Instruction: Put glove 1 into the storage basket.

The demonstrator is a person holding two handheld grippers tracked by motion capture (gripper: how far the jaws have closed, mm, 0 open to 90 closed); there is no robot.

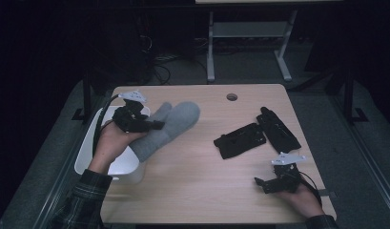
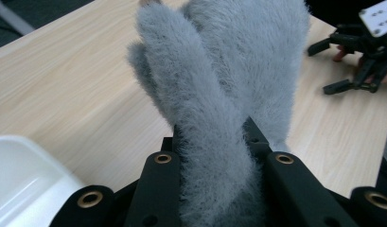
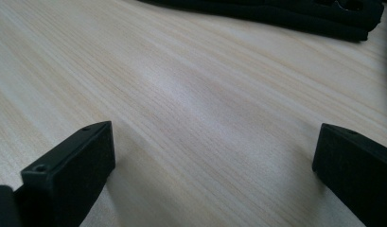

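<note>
High view: the left gripper (image 1: 157,125) clamps the cuff of a grey mitten (image 1: 171,126), which lies between its jaws and extends over the table (image 1: 192,176) beside a white bin (image 1: 87,148). The right gripper (image 1: 260,183), jaws wide apart, rests near two black gloves (image 1: 257,135).

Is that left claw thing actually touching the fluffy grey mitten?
Touching. The left gripper view shows the grey mitten squeezed between the left gripper's two black jaws, its fur pressed against both.
</note>
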